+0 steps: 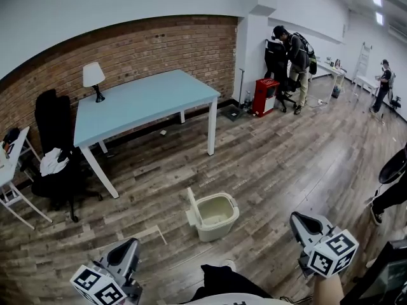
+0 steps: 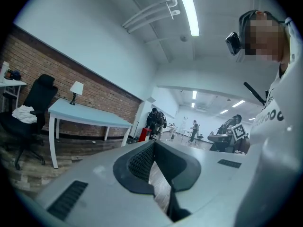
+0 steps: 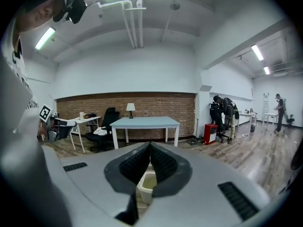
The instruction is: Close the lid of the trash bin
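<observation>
Wood-plank floor carries a small cream plastic trash bin [image 1: 218,216] at lower centre, its hinged lid [image 1: 191,208] upright on its left side. Probably light and stiff; push the lid's top edge. Below, the left tool [image 1: 129,246] and the right tool [image 1: 299,221] hover closed, empty.

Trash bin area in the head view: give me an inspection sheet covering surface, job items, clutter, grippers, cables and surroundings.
Surface: wood-plank floor, with a pale tape mark left of the bin.
Job's things: trash bin stands on the floor; its lid is open, upright at the bin's left side.
Clutter: white cloth lies on the black office chair.
Grippers: left gripper and right gripper are both shut and empty, apart from the bin.
Cables: nothing seen.
Surroundings: light blue table with a lamp, brick wall, red cabinet, person at the back.
</observation>
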`<state>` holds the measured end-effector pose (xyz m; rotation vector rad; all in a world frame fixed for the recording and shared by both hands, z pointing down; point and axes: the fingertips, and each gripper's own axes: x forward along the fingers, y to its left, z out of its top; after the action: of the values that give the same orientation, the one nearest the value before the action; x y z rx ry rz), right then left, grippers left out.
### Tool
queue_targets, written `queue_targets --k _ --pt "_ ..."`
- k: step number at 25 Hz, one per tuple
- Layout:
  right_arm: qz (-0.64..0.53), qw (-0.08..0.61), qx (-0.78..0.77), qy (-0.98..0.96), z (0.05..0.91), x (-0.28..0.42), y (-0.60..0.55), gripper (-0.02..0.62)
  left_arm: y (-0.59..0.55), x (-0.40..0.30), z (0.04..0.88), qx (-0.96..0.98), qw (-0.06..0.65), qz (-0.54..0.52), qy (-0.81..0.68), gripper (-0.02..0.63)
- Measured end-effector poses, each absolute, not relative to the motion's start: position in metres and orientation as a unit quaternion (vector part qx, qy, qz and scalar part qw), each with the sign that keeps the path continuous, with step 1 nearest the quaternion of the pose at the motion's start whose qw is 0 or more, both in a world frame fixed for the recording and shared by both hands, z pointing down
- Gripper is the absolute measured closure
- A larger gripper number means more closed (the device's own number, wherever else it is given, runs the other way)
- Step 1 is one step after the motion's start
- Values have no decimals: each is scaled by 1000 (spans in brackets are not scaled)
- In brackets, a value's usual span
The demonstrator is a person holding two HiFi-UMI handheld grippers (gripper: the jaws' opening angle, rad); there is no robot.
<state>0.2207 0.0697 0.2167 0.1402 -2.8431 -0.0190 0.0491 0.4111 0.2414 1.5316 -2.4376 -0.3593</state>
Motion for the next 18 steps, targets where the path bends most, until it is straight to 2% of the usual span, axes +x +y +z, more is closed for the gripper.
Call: queue_targets --k 10,18 --pt "-28 136 -10 -990 219 120 50 586 389 -2 250 495 128 -111 -852 598" --pt "-21 149 -25 -988 222 60 -7 586 324 -62 238 493 129 -109 -854 598"
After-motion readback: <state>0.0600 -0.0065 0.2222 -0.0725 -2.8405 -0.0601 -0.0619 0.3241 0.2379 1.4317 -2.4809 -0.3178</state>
